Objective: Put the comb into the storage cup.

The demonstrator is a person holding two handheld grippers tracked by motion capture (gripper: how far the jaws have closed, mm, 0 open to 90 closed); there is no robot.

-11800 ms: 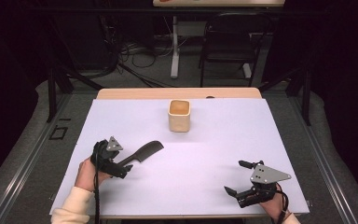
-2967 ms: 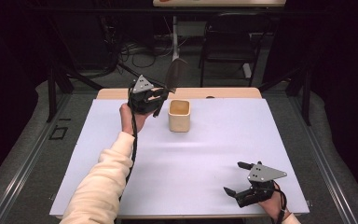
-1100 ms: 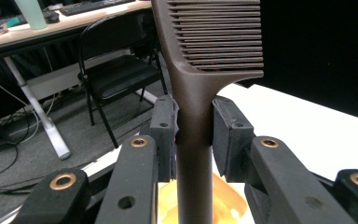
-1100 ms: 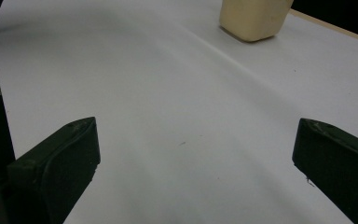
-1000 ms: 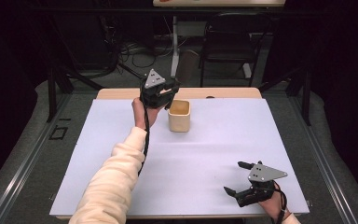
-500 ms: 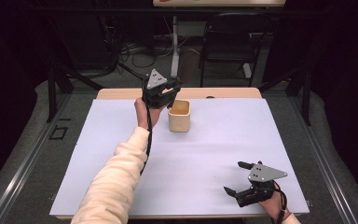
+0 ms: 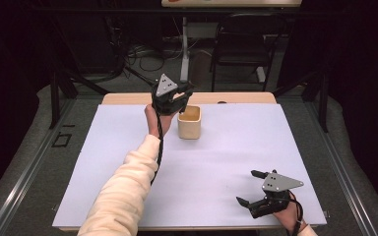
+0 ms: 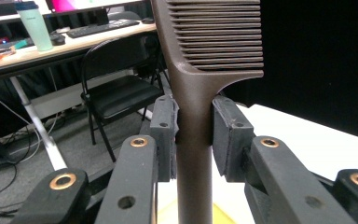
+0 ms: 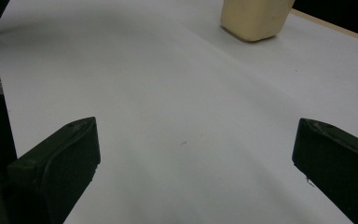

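Observation:
A dark brown comb (image 8: 200, 93) stands upright, teeth at the top, with my left gripper (image 8: 193, 126) shut on its handle. Below the handle's lower end shows the rim of a beige cup (image 8: 223, 217). From above, the left gripper (image 7: 182, 96) is held up at the back of the table, at the cup's (image 7: 189, 123) left rim. My right gripper (image 7: 246, 187) rests near the front right corner, open, with nothing between its jaws (image 9: 196, 154). The cup (image 9: 254, 16) stands far ahead of it.
A white sheet (image 7: 226, 147) covers the table, and a strip of wooden tabletop (image 7: 236, 97) shows behind it. Beyond the table stand a black folding chair (image 7: 241, 54) and a desk with a green bottle (image 8: 32, 30) and keyboards.
Long ago the left gripper held the comb low at the front left; it has since carried it up to the cup. Over the last second it barely shifted. The right gripper stayed put.

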